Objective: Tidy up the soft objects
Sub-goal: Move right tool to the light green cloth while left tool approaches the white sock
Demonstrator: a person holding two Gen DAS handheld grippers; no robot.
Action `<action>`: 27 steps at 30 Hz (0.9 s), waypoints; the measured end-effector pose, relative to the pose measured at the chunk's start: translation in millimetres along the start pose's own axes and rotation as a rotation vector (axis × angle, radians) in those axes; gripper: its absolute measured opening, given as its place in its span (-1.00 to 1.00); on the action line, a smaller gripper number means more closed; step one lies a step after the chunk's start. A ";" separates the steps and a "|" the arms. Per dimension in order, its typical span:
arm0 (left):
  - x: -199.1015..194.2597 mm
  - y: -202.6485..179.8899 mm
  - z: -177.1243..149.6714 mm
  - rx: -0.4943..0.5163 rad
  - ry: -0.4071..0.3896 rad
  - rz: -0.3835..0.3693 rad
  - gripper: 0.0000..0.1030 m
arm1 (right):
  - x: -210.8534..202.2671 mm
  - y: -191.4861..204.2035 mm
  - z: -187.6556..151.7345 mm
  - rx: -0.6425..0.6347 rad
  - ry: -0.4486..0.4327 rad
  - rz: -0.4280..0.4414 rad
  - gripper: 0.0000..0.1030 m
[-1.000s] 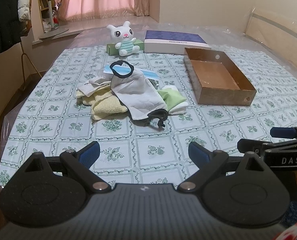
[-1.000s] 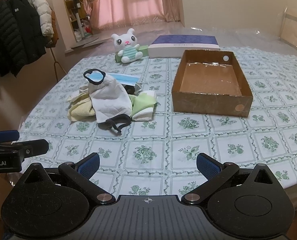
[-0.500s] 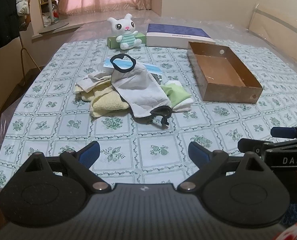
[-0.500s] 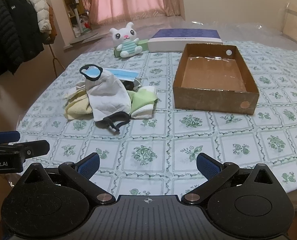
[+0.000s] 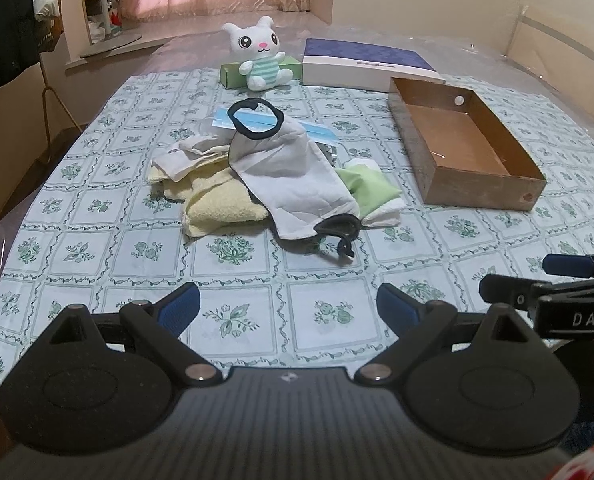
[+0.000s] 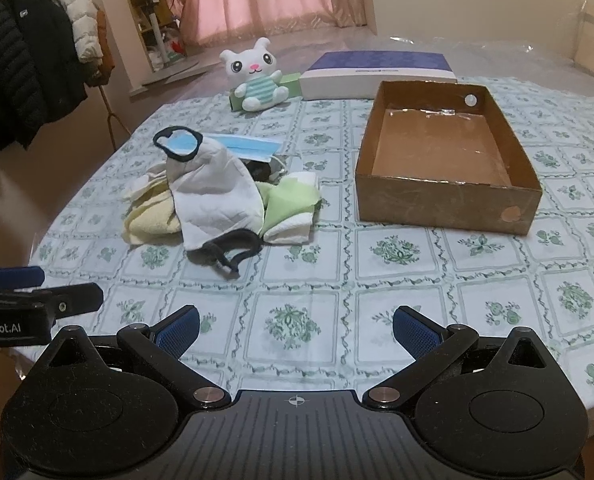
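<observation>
A heap of soft things lies mid-table: a white cloth mask with black loops [image 5: 293, 176] [image 6: 213, 200] on top, a yellow towel [image 5: 217, 204] [image 6: 149, 224], a green and white cloth [image 5: 371, 192] [image 6: 289, 208] and a blue face mask [image 5: 253, 120] [image 6: 249, 148]. An empty brown cardboard box [image 5: 485, 190] [image 6: 449, 208] stands to the right of the heap. My left gripper [image 5: 287, 306] and my right gripper [image 6: 295, 328] both hover open over the near part of the table, short of the heap, with nothing between their fingers.
A white plush bunny [image 5: 259, 60] [image 6: 257, 76] sits at the back against a green box [image 5: 233, 74], beside a flat purple and white box [image 5: 365, 66] [image 6: 377, 74]. Coats [image 6: 25, 68] hang on a rack off the table's left side.
Both grippers have moved forward over the table toward the heap, still open. The objects on the table have not moved.
</observation>
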State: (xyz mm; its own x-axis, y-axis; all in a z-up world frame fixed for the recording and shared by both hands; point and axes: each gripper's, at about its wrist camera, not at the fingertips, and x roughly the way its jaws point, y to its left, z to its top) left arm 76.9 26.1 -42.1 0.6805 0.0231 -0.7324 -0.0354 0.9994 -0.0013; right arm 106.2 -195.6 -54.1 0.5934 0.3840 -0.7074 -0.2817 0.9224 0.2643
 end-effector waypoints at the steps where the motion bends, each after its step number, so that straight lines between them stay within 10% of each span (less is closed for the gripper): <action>1: 3.4 1.4 1.4 -0.002 0.001 0.000 0.83 | 3.0 -1.1 1.5 0.004 -0.003 0.008 0.99; 7: 27.5 10.0 10.6 -0.005 -0.009 0.002 0.80 | 25.7 -3.3 13.9 -0.001 -0.024 0.016 0.97; 27: 120.9 24.2 52.0 0.005 -0.051 -0.010 0.51 | 126.5 -9.1 56.9 -0.017 -0.090 0.049 -0.14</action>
State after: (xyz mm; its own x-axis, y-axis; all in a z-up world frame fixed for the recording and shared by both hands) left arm 196.3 54.6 -95.3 0.7172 0.0141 -0.6967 -0.0247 0.9997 -0.0052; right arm 226.7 -152.9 -108.7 0.6439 0.4313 -0.6320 -0.3244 0.9019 0.2850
